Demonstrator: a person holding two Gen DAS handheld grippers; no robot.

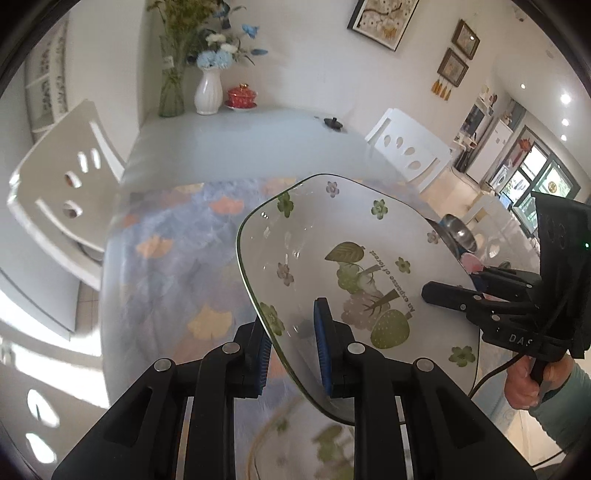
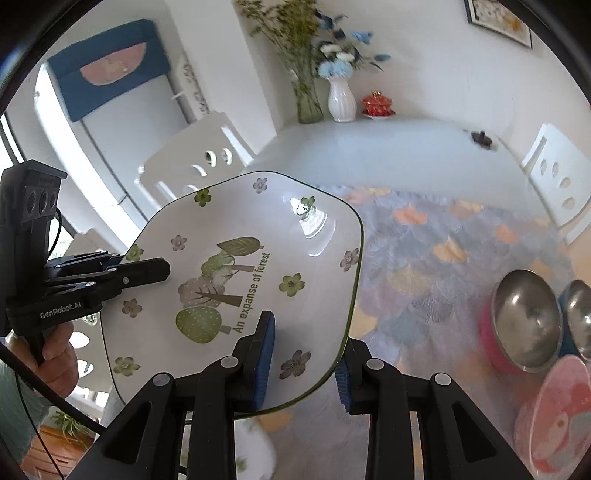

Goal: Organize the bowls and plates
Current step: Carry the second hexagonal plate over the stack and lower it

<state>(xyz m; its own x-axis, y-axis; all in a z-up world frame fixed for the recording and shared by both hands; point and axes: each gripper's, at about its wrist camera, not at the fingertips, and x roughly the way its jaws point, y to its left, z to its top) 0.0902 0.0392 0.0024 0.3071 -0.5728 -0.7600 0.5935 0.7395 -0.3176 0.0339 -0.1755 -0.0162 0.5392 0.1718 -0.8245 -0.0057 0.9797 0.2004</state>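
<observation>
We have the plate point(image 2: 236, 280) lifted above the bench point(image 1: 221, 147), left gripper point(image 1: 295, 343) and right gripper point(image 2: 301, 360) both pinching its rim; the bowls point(image 2: 528, 321) look unsorted.

This is a home dining room. A table point(image 1: 236, 147) under a leaf-patterned cloth point(image 2: 443, 258) is flanked by white chairs point(image 1: 66, 184), with a white vase of flowers point(image 1: 208, 90) and a red lidded cup point(image 1: 241, 96) at its far end. Framed pictures point(image 1: 382, 20) hang on the pale wall.
</observation>
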